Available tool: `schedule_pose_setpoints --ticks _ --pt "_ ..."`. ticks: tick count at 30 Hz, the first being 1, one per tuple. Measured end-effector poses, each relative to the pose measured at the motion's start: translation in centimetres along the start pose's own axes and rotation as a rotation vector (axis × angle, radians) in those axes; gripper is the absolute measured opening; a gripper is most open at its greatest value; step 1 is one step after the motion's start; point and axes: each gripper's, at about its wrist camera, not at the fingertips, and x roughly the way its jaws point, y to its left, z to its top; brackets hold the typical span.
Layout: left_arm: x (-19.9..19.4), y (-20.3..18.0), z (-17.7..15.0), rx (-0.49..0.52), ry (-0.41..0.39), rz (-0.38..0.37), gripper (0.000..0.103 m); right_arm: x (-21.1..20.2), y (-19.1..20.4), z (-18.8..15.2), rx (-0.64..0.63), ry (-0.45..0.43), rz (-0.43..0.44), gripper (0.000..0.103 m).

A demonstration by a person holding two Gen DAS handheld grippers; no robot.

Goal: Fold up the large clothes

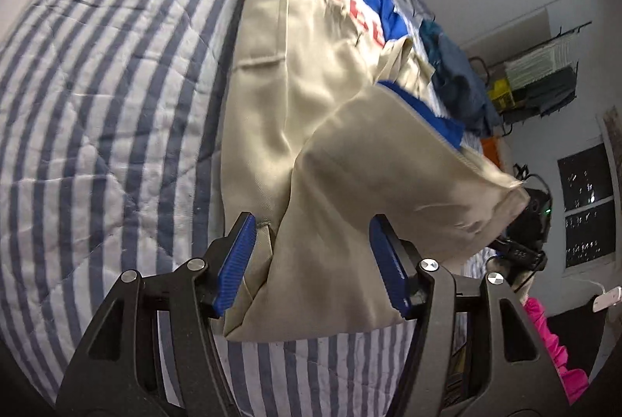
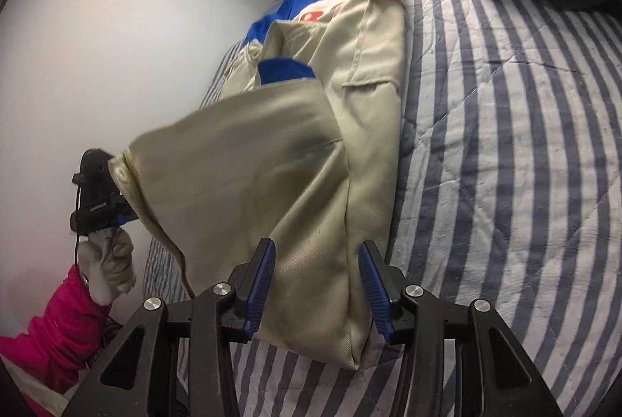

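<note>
Cream cotton-twill garment with blue shoulder panels and red lettering [image 1: 272, 98] lies on the blue-and-white striped quilted bed [image 1: 97, 98], long axis running straight away from both cameras: hem edge near, blue yoke far. Lower portion is lifted into a loose fold humped over the flat body.

Left hand-held gripper [image 1: 313, 263]: jaws spread, hem corner sits between the blue ribbed pads [image 1: 235, 269] but no pinch visible, so cloth looks released. Right hand-held gripper [image 2: 317, 282]: same picture, jaws spread around the opposite hem corner, pads clear of the fabric. In the right wrist view the left unit shows at the fold's far edge, held by a gloved hand [image 2: 107, 263] with pink sleeve [image 2: 46, 339].

Judgement: both units are equally near, one per hem corner; next move would be re-gripping and carrying the hem forward along the long axis towards the blue yoke.
</note>
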Motion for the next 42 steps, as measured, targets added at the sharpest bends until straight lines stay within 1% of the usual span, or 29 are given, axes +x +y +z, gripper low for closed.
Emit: schedule_pose_setpoints --ticks 3,5,7,9,11,14,17,19,20,21,23,24,25,26,27,28,29,30,32,33,35,36,38,40,41,42 --pt "0.6 -0.1 -0.1 0.015 0.011 0.007 0.061 0.4 -0.1 -0.1 -0.006 0.005 -0.004 0.048" --pt "0.5 0.0 -0.1 0.007 0.012 -0.002 0.061 0.5 -0.2 0.0 0.003 0.003 0.008 0.048" --pt "0.2 -0.5 -0.3 0.020 0.020 -0.025 0.060 0.3 0.4 0.0 -0.024 0.001 0.015 0.048" --pt "-0.1 -1.2 -0.5 0.065 0.013 -0.004 0.058 -0.2 1.0 0.0 -0.065 -0.012 0.018 0.046" --pt "0.2 -1.7 -0.5 0.088 0.004 0.029 0.058 0.0 1.2 0.2 -0.079 -0.007 -0.002 0.046" --pt "0.8 -1.2 -0.2 0.056 0.000 0.038 0.058 1.2 1.1 0.3 -0.070 0.007 -0.029 0.047" --pt "0.9 -1.4 0.1 0.072 -0.016 0.049 0.059 1.3 1.1 0.3 -0.062 0.010 0.005 0.048" --pt "1.1 -1.6 0.4 0.072 -0.019 0.046 0.058 1.1 1.5 0.1 -0.075 0.015 0.054 0.044" --pt "1.3 -1.7 0.5 0.075 -0.011 0.032 0.059 1.1 1.8 0.0 -0.088 0.019 0.049 0.040" --pt "1.7 -1.9 0.5 0.088 0.008 0.021 0.058 1.2 1.8 -0.1 -0.098 0.021 0.039 0.039" --pt "2.4 -2.3 0.3 0.118 0.029 0.035 0.056 1.5 1.4 -0.2 -0.082 0.030 0.033 0.039" --pt "2.5 -2.3 0.1 0.121 0.031 0.040 0.051 1.8 1.0 -0.2 -0.064 0.031 0.032 0.037" --pt "2.7 -2.2 0.0 0.117 0.034 0.043 0.039 2.0 1.0 -0.3 -0.048 0.026 0.042 0.037" --pt "2.7 -2.0 -0.1 0.106 0.031 0.056 0.032 2.1 0.8 -0.3 -0.027 0.016 0.053 0.037" --pt "2.6 -1.7 -0.1 0.093 0.029 0.061 0.022 2.0 0.8 -0.3 -0.021 0.012 0.057 0.032" --pt "2.4 -1.4 -0.1 0.066 0.023 0.053 0.015 1.8 1.1 -0.4 -0.028 0.007 0.059 0.024" --pt "2.1 -1.3 -0.2 0.048 0.017 0.048 0.014 1.5 1.4 -0.4 -0.032 -0.003 0.058 0.014" --pt "1.4 -1.3 -0.5 0.024 0.004 0.045 0.011 0.7 2.0 -0.7 -0.039 -0.021 0.059 0.007" --pt "-0.1 -2.0 -1.0 0.006 -0.024 0.048 0.010 -1.0 3.0 -1.0 -0.060 -0.052 0.066 0.005" --pt "-1.0 -2.3 -1.2 0.000 -0.038 0.058 0.010 -1.8 3.3 -1.2 -0.072 -0.066 0.056 0.005" --pt "-1.2 -2.2 -1.1 0.008 -0.047 0.099 0.010 -2.1 2.6 -1.4 -0.036 -0.075 0.031 0.004" --pt "-0.5 -1.3 -0.8 -0.011 -0.030 0.127 0.011 -1.6 2.0 -1.3 -0.008 -0.056 0.017 0.004" --pt "1.5 0.5 -0.5 -0.072 -0.001 0.139 0.015 -0.2 1.4 -1.3 0.011 -0.022 -0.043 0.004" --pt "1.9 0.2 -0.4 -0.037 -0.011 0.167 0.017 0.0 1.9 -1.1 -0.011 -0.014 -0.072 0.006" --pt "1.7 -0.5 -0.5 -0.005 -0.018 0.186 0.017 -0.5 2.4 -0.9 -0.039 -0.019 -0.082 0.012" --pt "1.2 -1.1 -0.5 0.024 -0.023 0.204 0.019 -1.1 2.9 -0.8 -0.067 -0.028 -0.113 0.021"
